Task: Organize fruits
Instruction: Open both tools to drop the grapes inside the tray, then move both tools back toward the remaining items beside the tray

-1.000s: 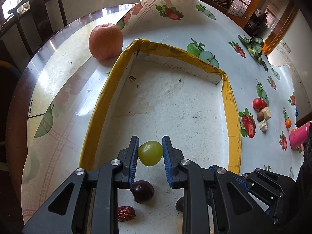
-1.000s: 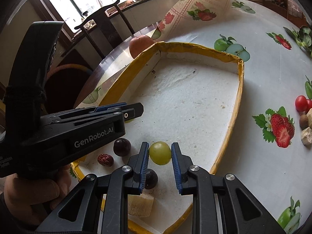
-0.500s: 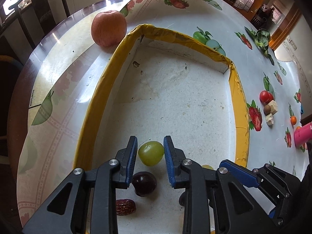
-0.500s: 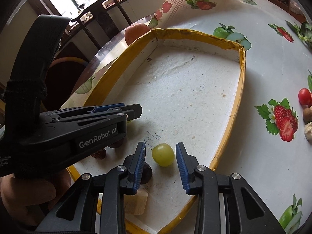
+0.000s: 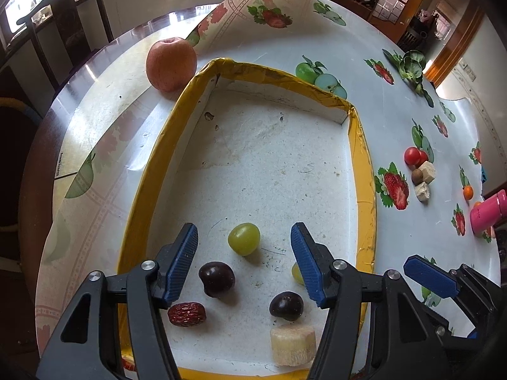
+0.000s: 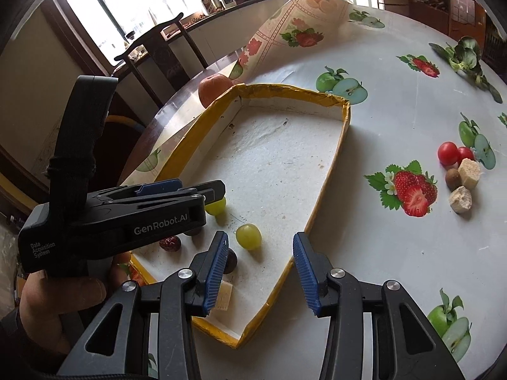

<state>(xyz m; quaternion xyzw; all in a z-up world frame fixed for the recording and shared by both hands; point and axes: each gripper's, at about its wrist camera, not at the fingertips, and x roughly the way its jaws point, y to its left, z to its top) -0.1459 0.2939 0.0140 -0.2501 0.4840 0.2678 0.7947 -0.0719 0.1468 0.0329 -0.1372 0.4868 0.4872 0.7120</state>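
Observation:
A yellow-rimmed white tray [image 5: 149, 171] [image 6: 332, 171] lies on the table. My left gripper [image 5: 244, 262] is open above a green grape [image 5: 244, 239] resting on the tray floor. My right gripper [image 6: 259, 266] is open just behind a second green grape [image 6: 248, 236], which also rests on the tray. Near them lie two dark cherries [image 5: 217, 279] [image 5: 286, 306], a red date [image 5: 187, 314] and a pale fruit chunk [image 5: 293, 343]. The left gripper [image 6: 177, 190] also shows from the side in the right wrist view.
An apple [image 5: 171, 64] sits outside the tray's far left corner. Cherry tomatoes [image 6: 448, 153], a brown nut [image 6: 453, 178] and two pale cubes [image 6: 461, 200] lie on the fruit-print tablecloth at right. A pink cup [image 5: 488, 213] lies further right. A chair [image 6: 158, 53] stands beyond the table.
Both grippers have opened wide and let go of their green grapes, which now rest on the tray floor. Both grippers have drawn back a little.

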